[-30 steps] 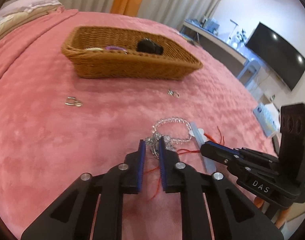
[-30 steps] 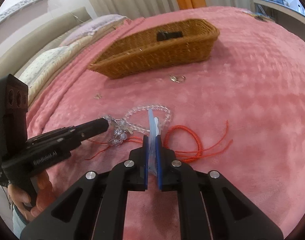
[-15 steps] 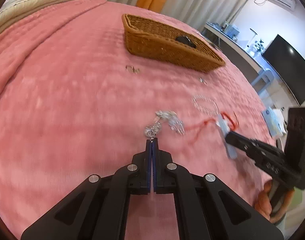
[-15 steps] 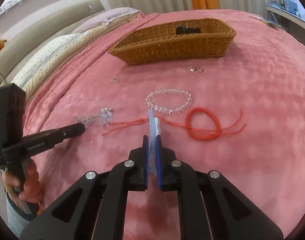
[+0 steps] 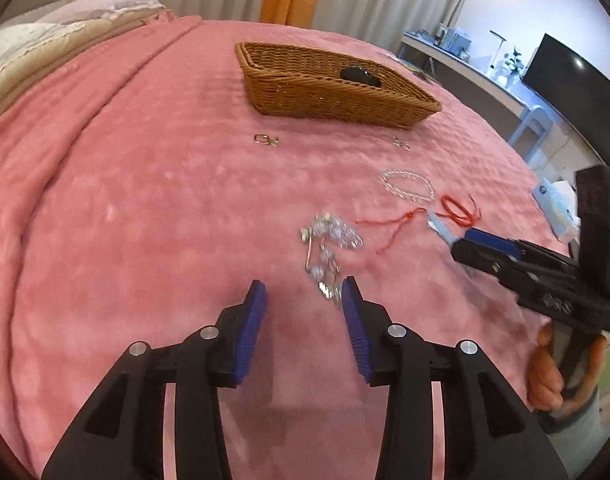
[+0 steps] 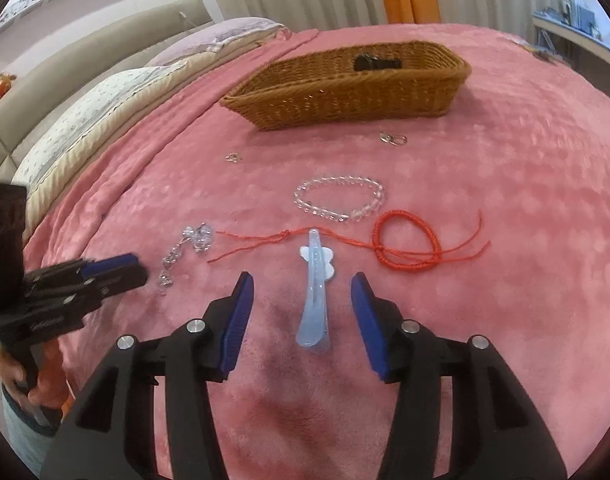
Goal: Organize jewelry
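Note:
My left gripper (image 5: pixel 304 290) is open and empty; a silver crystal chain (image 5: pixel 328 252) lies on the pink bedspread just past its right fingertip. It also shows in the right wrist view (image 6: pixel 185 248). My right gripper (image 6: pixel 299 282) is open; a pale blue hair clip (image 6: pixel 316 292) lies loose on the bedspread between its fingers. Beyond lie a clear bead bracelet (image 6: pixel 339 200) and a red cord bracelet (image 6: pixel 405 244). A wicker basket (image 6: pixel 345 88) stands at the back with a black item (image 6: pixel 375 63) inside.
Small silver earrings lie near the basket (image 6: pixel 393 139) and further left (image 6: pixel 233 157). Pillows (image 6: pixel 97 112) line the bed's left side. A desk and a TV (image 5: pixel 573 92) stand beyond the bed's right edge.
Both grippers have opened. The left let go of the crystal chain after dragging it away from the bead bracelet. The right let go of the blue hair clip, which now lies on the bedspread.

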A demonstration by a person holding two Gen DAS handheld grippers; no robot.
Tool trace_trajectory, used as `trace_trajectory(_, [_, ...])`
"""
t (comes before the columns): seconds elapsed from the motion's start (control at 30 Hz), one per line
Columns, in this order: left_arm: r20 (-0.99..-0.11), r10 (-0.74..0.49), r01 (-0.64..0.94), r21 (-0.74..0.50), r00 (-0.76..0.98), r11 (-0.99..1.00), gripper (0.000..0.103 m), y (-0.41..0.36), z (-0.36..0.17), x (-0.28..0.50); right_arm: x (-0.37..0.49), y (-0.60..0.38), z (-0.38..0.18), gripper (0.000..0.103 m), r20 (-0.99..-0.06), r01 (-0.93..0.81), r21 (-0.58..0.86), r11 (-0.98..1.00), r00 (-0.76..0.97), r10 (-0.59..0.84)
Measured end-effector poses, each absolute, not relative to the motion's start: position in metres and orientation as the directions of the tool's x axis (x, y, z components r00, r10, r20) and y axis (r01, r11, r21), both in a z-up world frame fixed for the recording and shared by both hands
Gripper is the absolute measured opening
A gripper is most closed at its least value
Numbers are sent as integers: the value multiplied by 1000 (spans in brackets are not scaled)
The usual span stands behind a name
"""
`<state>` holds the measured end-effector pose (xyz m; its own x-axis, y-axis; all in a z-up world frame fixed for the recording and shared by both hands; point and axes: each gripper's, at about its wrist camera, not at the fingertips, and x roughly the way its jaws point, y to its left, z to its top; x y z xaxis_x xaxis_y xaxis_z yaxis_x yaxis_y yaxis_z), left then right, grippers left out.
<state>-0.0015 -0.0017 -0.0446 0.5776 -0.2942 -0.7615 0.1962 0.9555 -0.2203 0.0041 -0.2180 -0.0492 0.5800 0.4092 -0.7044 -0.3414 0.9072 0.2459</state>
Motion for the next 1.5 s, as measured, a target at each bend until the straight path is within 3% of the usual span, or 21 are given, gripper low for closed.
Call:
trace_trajectory(0.37, [-780, -228, 218, -121, 583, 969, 40, -23, -58, 22, 16, -205, -59, 45, -755, -304, 162, 939, 574, 317])
trace_trajectory(0.47, [-776, -214, 224, -96, 593, 970, 36, -25, -59, 18, 14, -192, -60, 26, -760, -305, 80, 949, 597, 256])
trace_trajectory(0.5, [-775, -218, 227, -98, 594, 969, 31, -25, -59, 17, 11, -189, -59, 19, -756, -318, 65, 946, 603, 254])
trace_trajectory(0.53, [-772, -235, 238, -111, 591, 965, 16, -25, -59, 16, 9, -187, -59, 11, -753, -328, 59, 943, 606, 258])
trace_trajectory(0.57, [-769, -242, 245, -114, 592, 963, 9, -25, -59, 15, 8, -186, -59, 11, -750, -334, 52, 941, 609, 257])
trace_trajectory(0.6, [-765, -241, 249, -110, 597, 962, 8, -25, -58, 13, 6, -185, -59, 11, -747, -335, 40, 941, 616, 251])
trace_trajectory(0.83, [-710, -293, 266, -152, 641, 952, 8, -20, -44, 4, -2, -190, -41, 10, -709, -352, 70, 933, 640, 294])
trace_trajectory(1.1, [-562, -423, 337, -256, 711, 906, 8, -2, 5, -6, -9, -195, -3, 10, -648, -371, 108, 922, 677, 348])
trace_trajectory(1.5, [-427, -460, 409, -211, 779, 888, 8, -16, 77, 30, 36, -203, 60, 10, -556, -369, 97, 925, 750, 358])
